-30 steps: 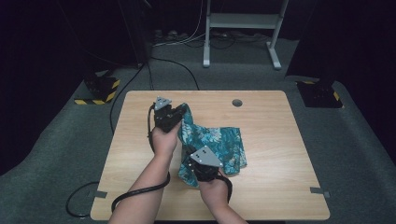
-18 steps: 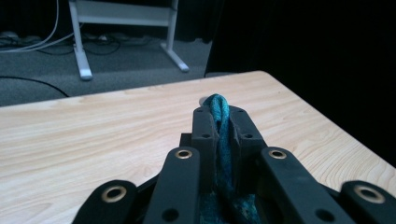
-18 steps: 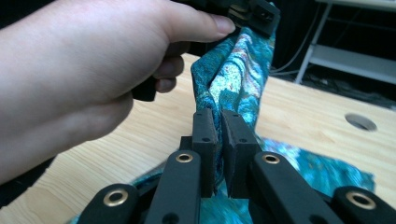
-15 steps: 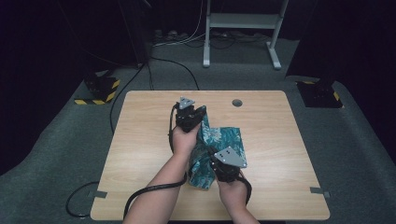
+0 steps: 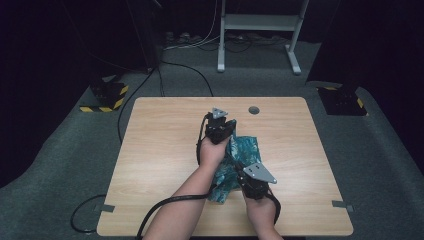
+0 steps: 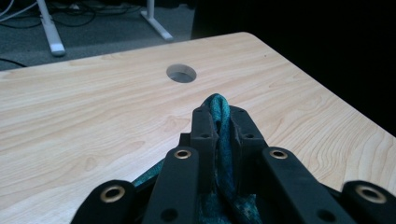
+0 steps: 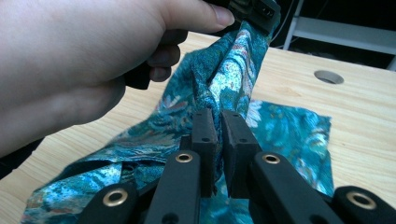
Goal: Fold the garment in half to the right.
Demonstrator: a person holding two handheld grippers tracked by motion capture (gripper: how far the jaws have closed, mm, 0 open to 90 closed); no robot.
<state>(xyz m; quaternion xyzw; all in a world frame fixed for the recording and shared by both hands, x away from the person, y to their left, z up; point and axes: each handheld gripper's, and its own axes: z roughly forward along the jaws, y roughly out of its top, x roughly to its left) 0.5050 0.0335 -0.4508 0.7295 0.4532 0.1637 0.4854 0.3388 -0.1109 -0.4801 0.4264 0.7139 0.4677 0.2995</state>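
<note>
Near the table's (image 5: 165, 150) middle, both the left gripper (image 6: 219, 122) and right gripper (image 7: 220, 122) were clamped on the teal cloth (image 5: 246, 149), where uneven pulling risked a fold slipping free

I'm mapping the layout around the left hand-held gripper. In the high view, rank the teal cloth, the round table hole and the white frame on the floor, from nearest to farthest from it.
1. Teal cloth: clamped in the left hand-held gripper, trailing toward the person.
2. Round table hole: just beyond, slightly to the right.
3. White frame: on the floor past the table's far edge.
</note>
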